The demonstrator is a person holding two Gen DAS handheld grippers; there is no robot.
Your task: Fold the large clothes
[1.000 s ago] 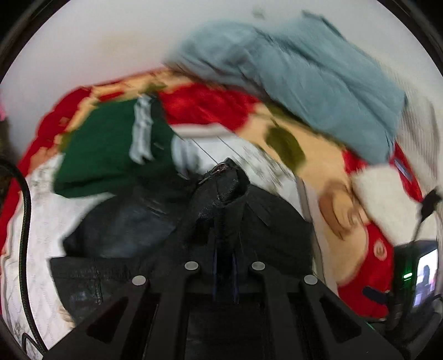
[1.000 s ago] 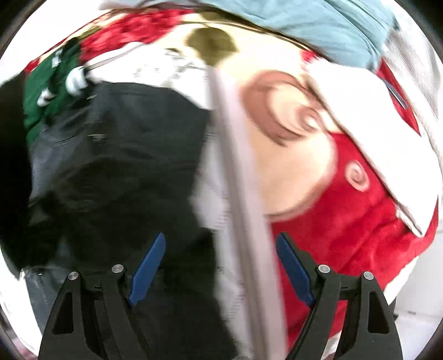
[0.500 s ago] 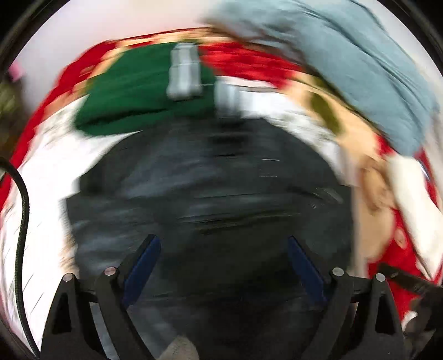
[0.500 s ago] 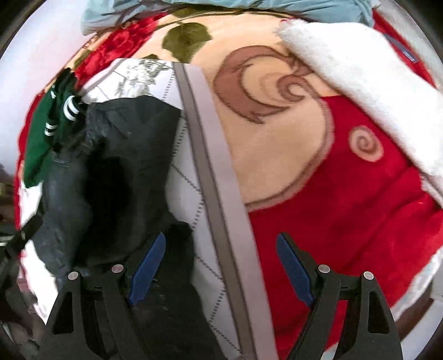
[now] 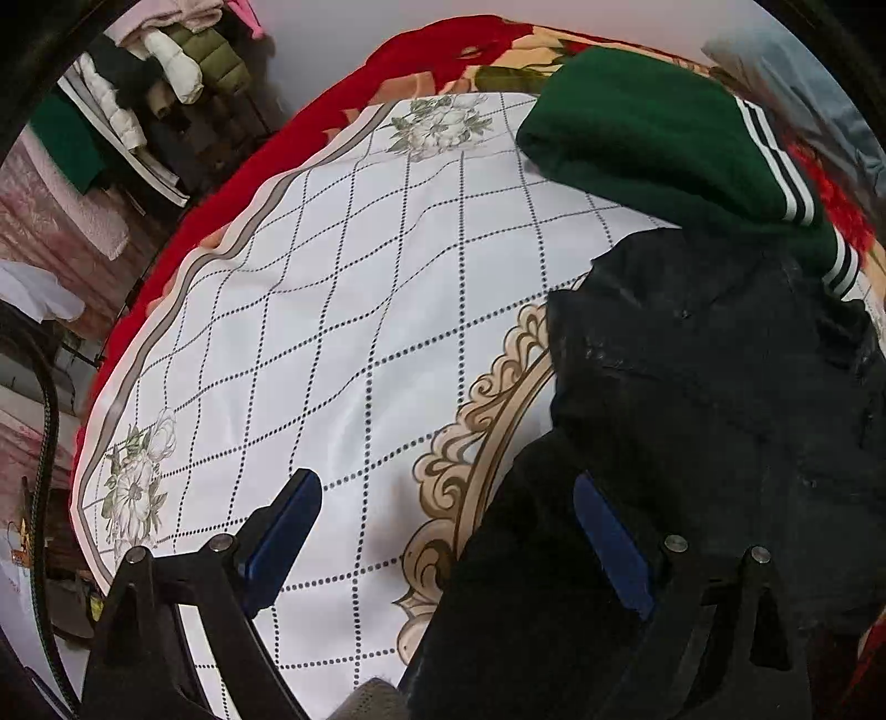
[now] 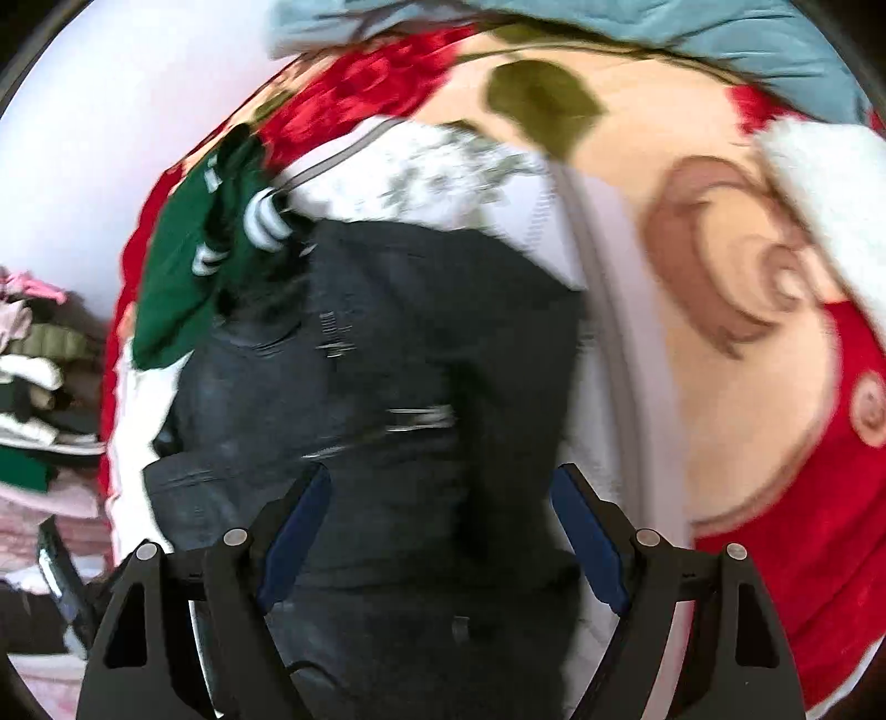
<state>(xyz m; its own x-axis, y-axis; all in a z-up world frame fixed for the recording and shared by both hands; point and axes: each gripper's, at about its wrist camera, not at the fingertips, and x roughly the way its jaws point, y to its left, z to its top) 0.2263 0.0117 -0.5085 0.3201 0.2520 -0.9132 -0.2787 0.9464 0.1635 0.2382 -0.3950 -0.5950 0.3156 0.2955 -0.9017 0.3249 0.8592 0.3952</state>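
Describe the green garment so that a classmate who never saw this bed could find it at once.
Start at the white quilted cloth spread over the red blanket. At its far edge, touching the black jacket, lies the green garment, the only item with white-striped cuffs.

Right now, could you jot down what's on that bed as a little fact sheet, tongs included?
surface: white diamond-patterned sheet over a red blanket
garment in work: black jacket, bunched on the sheet
neighbour: folded green sweater, striped cuff touching the jacket
further back: blue cloth
left tongs: open, holding nothing
right tongs: open, above the jacket
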